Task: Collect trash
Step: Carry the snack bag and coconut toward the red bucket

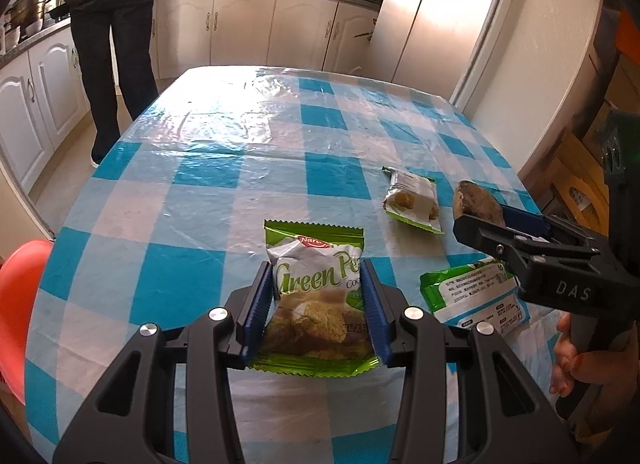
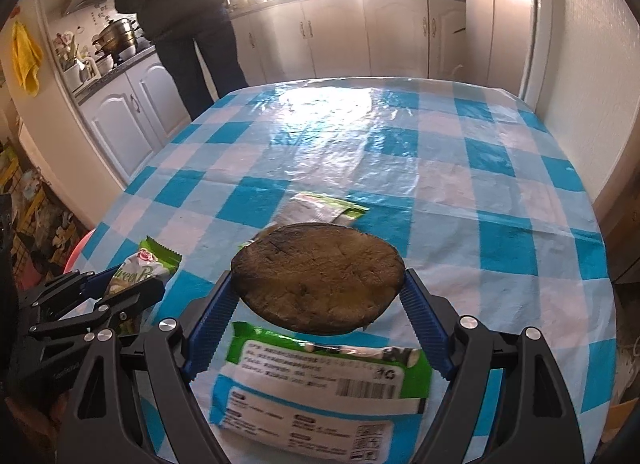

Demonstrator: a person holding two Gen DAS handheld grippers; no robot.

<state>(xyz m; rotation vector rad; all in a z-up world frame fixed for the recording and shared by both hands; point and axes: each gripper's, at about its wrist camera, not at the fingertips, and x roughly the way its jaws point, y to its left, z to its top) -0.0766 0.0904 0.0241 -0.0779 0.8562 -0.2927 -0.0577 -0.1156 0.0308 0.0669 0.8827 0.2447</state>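
My left gripper (image 1: 316,264) is shut on a green "Green Pea" cookie packet (image 1: 316,304), its blue pads pressing both sides. A round, flat brown cake (image 2: 318,284) is clamped edge to edge in my right gripper (image 2: 319,275), held level above a green-and-white wipes pack (image 2: 320,380) that lies on the table. In the left wrist view the right gripper (image 1: 482,216) comes in from the right with the cake (image 1: 478,200). The right wrist view shows the left gripper (image 2: 136,278) and its packet (image 2: 138,268) low on the left.
A torn-open green wrapper (image 1: 412,200) with cookie bits lies on the blue-and-white checked tablecloth (image 1: 248,168). A person in dark clothes (image 1: 112,44) stands at the kitchen counter beyond the table. An orange chair (image 1: 20,304) stands at the table's left edge, and cardboard boxes (image 1: 580,184) sit beyond its right edge.
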